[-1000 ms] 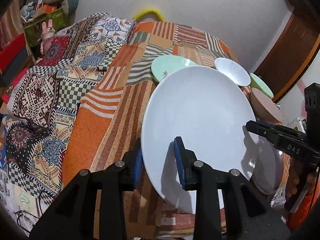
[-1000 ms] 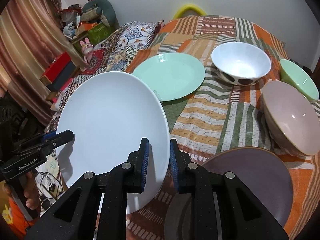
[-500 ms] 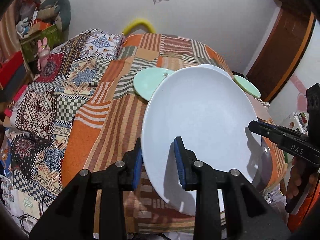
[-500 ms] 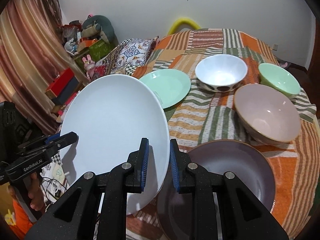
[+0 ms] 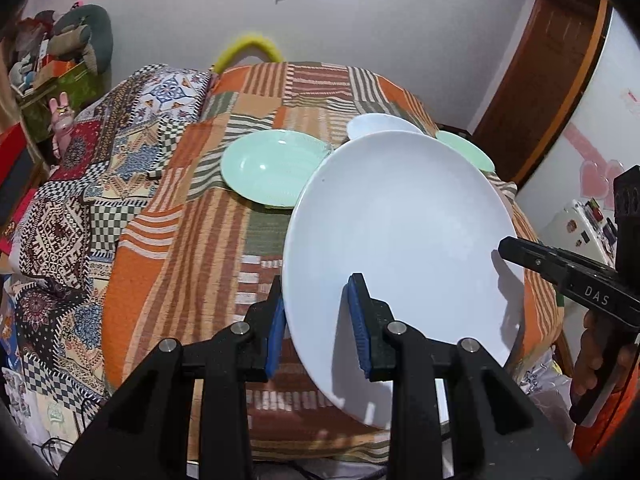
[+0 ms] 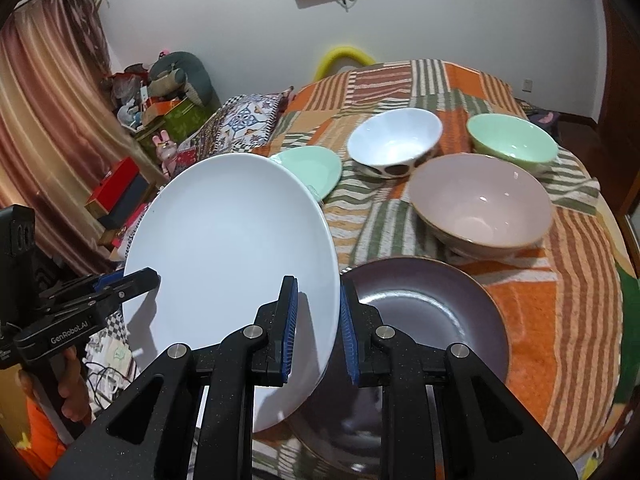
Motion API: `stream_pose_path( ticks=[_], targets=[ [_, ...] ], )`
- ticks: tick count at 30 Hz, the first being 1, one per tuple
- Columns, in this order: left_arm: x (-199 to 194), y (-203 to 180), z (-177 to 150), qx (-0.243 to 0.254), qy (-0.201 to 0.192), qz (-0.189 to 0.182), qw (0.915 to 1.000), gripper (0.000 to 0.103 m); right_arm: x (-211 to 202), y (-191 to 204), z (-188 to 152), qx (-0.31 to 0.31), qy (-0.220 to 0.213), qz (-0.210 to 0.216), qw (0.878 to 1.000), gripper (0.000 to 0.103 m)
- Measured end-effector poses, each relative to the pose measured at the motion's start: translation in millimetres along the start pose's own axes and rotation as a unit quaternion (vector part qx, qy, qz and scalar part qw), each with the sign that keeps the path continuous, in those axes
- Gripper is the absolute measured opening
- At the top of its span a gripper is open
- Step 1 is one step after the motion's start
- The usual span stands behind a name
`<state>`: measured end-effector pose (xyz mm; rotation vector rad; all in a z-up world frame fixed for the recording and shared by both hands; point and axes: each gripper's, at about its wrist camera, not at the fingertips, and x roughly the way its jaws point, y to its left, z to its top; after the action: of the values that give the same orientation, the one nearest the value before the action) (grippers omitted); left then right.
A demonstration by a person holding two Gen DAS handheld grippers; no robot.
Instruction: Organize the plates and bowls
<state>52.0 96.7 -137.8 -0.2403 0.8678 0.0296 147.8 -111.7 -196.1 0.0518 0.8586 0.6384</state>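
Observation:
Both grippers hold one large white plate (image 5: 400,224) above the table, tilted; it also shows in the right wrist view (image 6: 232,248). My left gripper (image 5: 316,320) is shut on its left rim. My right gripper (image 6: 316,320) is shut on its right rim. On the striped cloth lie a mint green plate (image 5: 272,172), a dark purple plate (image 6: 432,320), a pink-beige bowl (image 6: 480,208), a white bowl with dark spots (image 6: 394,144) and a green bowl (image 6: 512,144).
The table (image 5: 192,240) has a patchwork orange striped cloth. A patterned quilt (image 5: 60,208) hangs at the left. Boxes and toys (image 6: 160,112) stand along the left wall. A wooden door (image 5: 552,72) is at the right.
Both grippers have risen and drawn back with the white plate, so more of the table and the far wall shows. The grip on both rims is unchanged.

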Motion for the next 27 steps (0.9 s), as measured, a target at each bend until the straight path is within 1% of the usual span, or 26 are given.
stream_pose_path(
  ticks=[11, 19, 22, 27],
  targets=[
    [17.6, -31.5, -4.6, 0.027, 0.028, -0.020, 0.9991, 0.030, -14.2, -28.9, -18.2, 0.029, 0.002, -0.021, 0.999, 0.020],
    [38.3, -49.7, -7.4, 0.047, 0.063, -0.040, 0.9961, 0.030, -21.5, -47.8, -29.9, 0.048, 0.007, -0.038, 0.998, 0.020],
    [44.6, -59.9, -10.2, 0.060, 0.070, -0.041, 0.9949, 0.030, -22.0, -55.6, -34.9, 0.054, 0.013, -0.047, 0.997, 0.020],
    [57.7, -67.7, -11.3, 0.067, 0.084, -0.044, 0.9932, 0.030, -21.8, -64.1, -44.4, 0.065, 0.023, -0.055, 0.996, 0.020]
  ],
)
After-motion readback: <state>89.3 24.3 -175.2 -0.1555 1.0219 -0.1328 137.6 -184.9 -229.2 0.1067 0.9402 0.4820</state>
